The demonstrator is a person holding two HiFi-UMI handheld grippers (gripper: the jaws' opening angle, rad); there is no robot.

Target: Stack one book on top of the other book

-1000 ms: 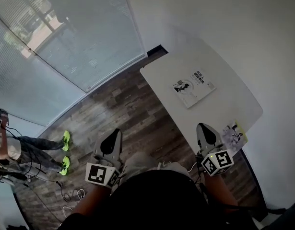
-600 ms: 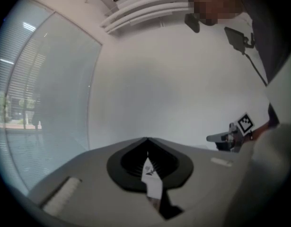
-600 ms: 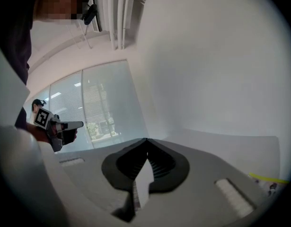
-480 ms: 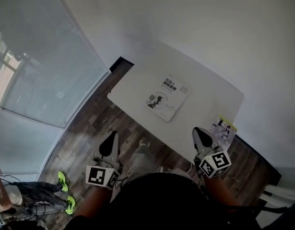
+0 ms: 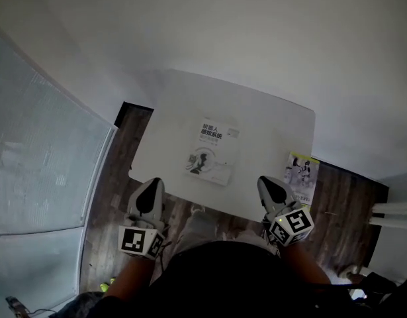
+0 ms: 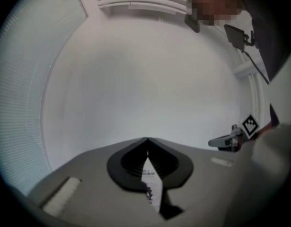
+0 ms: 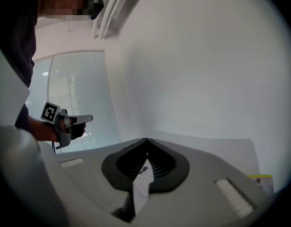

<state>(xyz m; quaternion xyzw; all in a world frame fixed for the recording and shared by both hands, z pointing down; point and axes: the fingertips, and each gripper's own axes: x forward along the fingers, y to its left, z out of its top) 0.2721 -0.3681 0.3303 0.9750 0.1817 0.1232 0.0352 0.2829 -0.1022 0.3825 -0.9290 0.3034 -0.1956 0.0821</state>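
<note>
Table (image 5: 269, 121) now sits square ahead, white book (image 5: 212, 150) centred, unlike earlier.

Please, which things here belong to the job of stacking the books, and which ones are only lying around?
For the job:
- white book
- book with a yellow edge
- white table under them
- left gripper and right gripper

Only around:
- wooden floor
- window with blinds
- white pipes
</note>
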